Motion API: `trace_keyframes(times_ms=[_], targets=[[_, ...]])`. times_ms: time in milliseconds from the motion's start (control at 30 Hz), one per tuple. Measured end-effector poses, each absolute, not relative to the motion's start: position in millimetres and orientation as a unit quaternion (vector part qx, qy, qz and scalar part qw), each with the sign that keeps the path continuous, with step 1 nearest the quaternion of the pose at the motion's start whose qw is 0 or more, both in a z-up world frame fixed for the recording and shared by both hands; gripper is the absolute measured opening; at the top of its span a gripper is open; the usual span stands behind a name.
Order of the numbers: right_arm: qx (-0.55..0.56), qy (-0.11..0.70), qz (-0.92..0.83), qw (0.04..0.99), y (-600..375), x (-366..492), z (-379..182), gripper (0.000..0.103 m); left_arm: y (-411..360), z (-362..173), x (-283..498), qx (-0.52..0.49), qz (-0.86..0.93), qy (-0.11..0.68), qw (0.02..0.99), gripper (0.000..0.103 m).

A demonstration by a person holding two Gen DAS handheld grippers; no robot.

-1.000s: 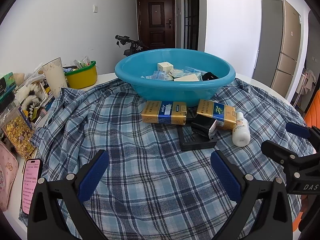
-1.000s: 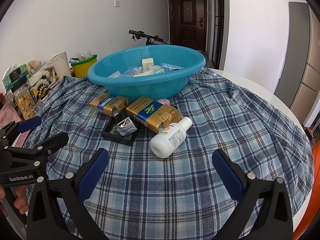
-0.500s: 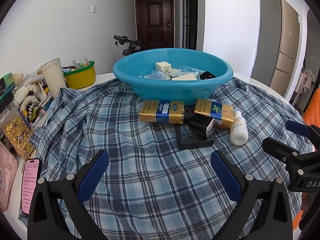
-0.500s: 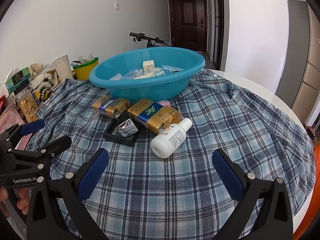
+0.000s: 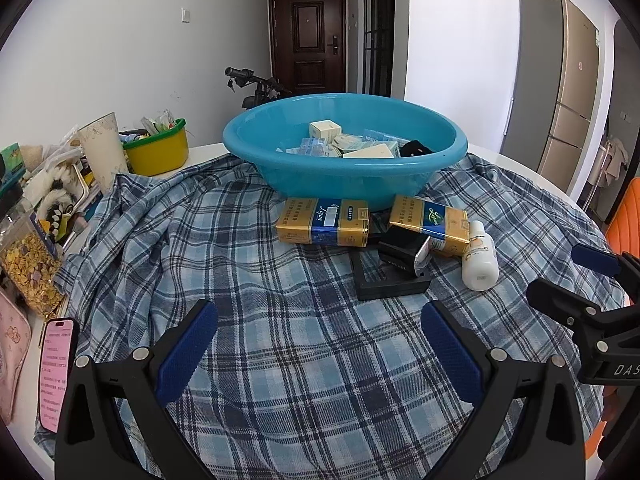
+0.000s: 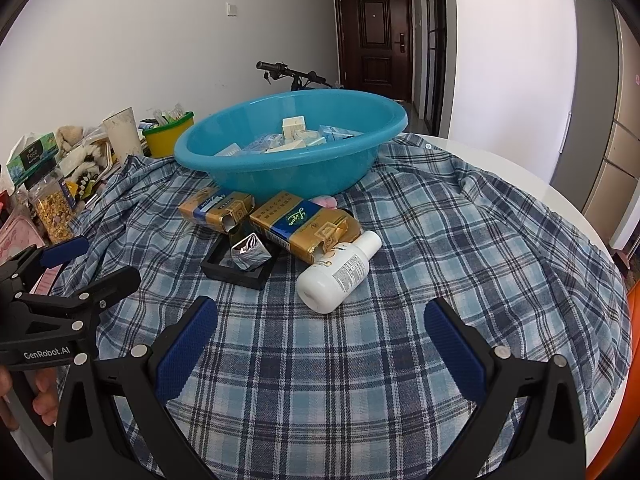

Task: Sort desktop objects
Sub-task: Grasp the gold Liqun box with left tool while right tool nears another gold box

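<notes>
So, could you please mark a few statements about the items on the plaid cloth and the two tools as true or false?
1. The white bottle lies on its side on the plaid cloth. True.
2. The blue basin is empty. False: it holds small boxes and packets.
3. The left tool is clamped on a gold and blue carton. False: its jaws are open and hold nothing; both cartons lie in front of the basin.
4. The right tool is open and holds nothing. True.
5. A small black box sits on a flat black tray. True.
6. A phone lies inside the basin. False: the phone lies at the table's left edge.
</notes>
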State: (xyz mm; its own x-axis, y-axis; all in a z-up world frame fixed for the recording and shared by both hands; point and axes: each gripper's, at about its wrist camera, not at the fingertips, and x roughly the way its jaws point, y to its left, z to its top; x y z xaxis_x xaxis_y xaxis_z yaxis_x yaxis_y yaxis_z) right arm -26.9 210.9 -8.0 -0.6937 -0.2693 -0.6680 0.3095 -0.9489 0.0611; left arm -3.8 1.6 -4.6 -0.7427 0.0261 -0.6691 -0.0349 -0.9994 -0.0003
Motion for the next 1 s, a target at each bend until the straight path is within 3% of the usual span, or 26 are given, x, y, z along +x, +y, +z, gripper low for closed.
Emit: trace_keyframes(times_ms=[467, 667, 1000], targets=[[0.368, 0.01, -0.917, 0.154, 230.4, -32.6, -19.2, 0.103, -10.9, -19.8, -75.5, -0.389, 0.918, 0.006, 0.079, 0.103], [0.366, 0.02, -0.918, 0.152, 234.5, -33.4, -23.4, 0.103, 7.3, -21.4, -104.7, -0.392, 0.915, 0.062, 0.071, 0.103], [0.346, 0.012, -0.926, 0.152, 247.7, -30.9, -22.0, 0.103, 6.2, -42.4, -160.3, -0.418, 0.905, 0.033, 0.073, 0.103]])
